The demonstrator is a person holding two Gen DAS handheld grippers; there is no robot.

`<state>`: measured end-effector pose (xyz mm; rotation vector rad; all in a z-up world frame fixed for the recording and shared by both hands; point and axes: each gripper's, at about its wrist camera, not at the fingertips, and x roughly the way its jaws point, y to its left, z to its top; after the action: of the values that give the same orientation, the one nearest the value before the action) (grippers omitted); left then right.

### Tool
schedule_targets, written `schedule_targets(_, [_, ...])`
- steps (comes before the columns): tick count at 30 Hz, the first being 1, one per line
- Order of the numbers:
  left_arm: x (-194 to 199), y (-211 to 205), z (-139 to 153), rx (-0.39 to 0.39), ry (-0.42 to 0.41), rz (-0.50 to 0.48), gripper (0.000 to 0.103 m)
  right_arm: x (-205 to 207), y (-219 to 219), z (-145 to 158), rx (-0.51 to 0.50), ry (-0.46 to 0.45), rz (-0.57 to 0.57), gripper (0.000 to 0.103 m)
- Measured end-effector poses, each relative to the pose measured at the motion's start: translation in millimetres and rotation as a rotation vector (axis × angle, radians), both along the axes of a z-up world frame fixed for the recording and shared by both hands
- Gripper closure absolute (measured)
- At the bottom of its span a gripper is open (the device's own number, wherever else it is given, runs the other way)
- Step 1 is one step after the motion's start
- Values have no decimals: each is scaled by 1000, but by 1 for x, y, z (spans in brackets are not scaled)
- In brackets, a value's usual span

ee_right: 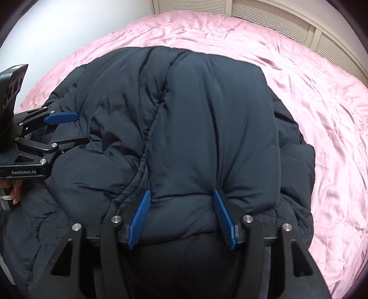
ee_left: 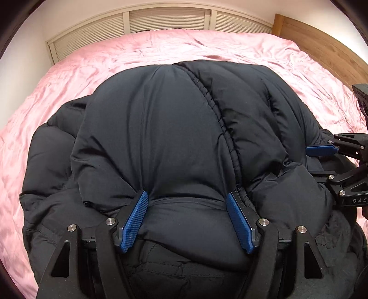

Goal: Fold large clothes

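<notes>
A black puffy down jacket [ee_left: 161, 126] lies bunched on a pink bedsheet [ee_left: 92, 69]. A thick fold of its near edge bulges between the blue pads of my left gripper [ee_left: 186, 195], which press into it and crease the fabric. The right wrist view shows the same jacket [ee_right: 218, 115], with my right gripper [ee_right: 181, 192] pinching another thick fold of the near edge. Each gripper shows in the other's view: the right gripper [ee_left: 315, 161] at the jacket's right side, the left gripper [ee_right: 81, 128] at its left side. A gathered seam runs down the jacket between the two grips.
The pink sheet [ee_right: 322, 115] spreads wide around the jacket on the far side and to both sides. Pale louvered doors [ee_left: 165, 20] stand behind the bed and a wooden headboard [ee_left: 322, 41] at the right. A person's hand [ee_right: 16, 191] holds the left gripper's handle.
</notes>
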<state>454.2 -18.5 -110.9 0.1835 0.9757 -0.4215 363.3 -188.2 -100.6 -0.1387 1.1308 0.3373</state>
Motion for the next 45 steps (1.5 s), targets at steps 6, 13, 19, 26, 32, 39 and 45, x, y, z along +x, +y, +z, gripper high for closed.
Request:
schedule_targets(6, [14, -5, -35, 6, -20, 43, 33, 8, -11, -38, 45, -6, -70, 47])
schedule_targets(13, [20, -7, -35, 16, -16, 51, 33, 13, -17, -39, 35, -5, -75, 47])
schedule_targets(19, [6, 11, 14, -39, 15, 31, 33, 11, -14, 7, 14, -5, -9, 46])
schedule_targets(26, [46, 24, 72, -45, -100, 22, 33, 43, -24, 79, 55, -151, 4, 43])
schedule_targets(32, [109, 1, 53, -2, -97, 53, 29, 113, -12, 50, 52, -122, -44, 41])
schedule_targets(39, [102, 9, 2, 26, -97, 70, 20, 119, -9, -26, 16, -66, -53, 20])
schedule_targets(45, [105, 10, 2, 21, -96, 79, 20, 105, -8, -17, 1, -63, -50, 18])
